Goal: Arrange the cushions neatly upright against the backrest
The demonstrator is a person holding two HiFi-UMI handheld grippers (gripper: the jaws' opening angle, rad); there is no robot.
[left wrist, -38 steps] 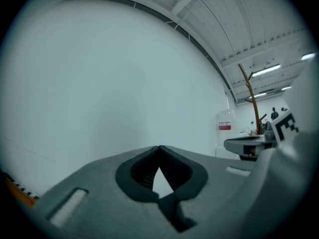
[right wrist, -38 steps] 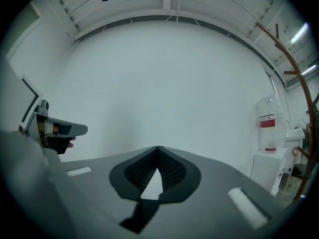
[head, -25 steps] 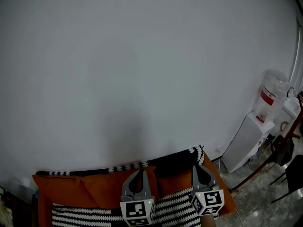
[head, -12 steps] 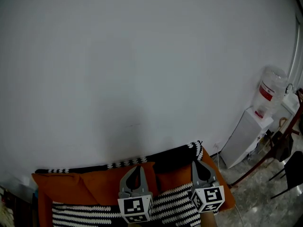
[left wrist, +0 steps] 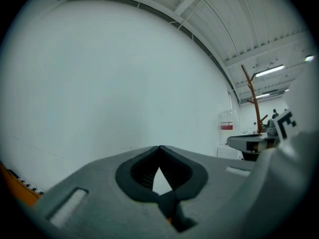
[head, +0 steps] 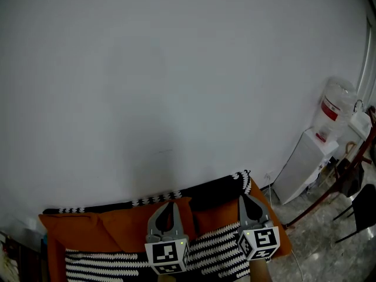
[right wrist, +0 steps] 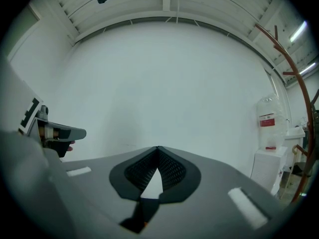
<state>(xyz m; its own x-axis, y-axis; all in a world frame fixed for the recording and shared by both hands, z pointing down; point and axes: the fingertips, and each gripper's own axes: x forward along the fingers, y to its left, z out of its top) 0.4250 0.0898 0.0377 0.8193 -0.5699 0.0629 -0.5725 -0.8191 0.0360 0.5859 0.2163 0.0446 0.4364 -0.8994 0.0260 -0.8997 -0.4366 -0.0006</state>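
The left claw (head: 171, 204) and the right claw (head: 242, 197) are both clenched, the tips pressed together, and nothing is gripped between them. In the head view they stand side by side at the bottom edge and point up toward the big white wall (head: 176, 81). Behind them the orange cushions (head: 82, 231) are placed in a row directly under the dark backrest (head: 214, 197), which has a black-and-white border on its top. A black-and-white striped cover (head: 106, 266) lies in front of the cushions, just beside the claws. If the claws touch the cushions or the cover, I cannot tell. The cushions reach from the left edge of the sofa to its right end, and one is partly covered by the left claw. Well apart to the right, a water dispenser (head: 325, 140) with a bottle on it stands on the floor by the wall.
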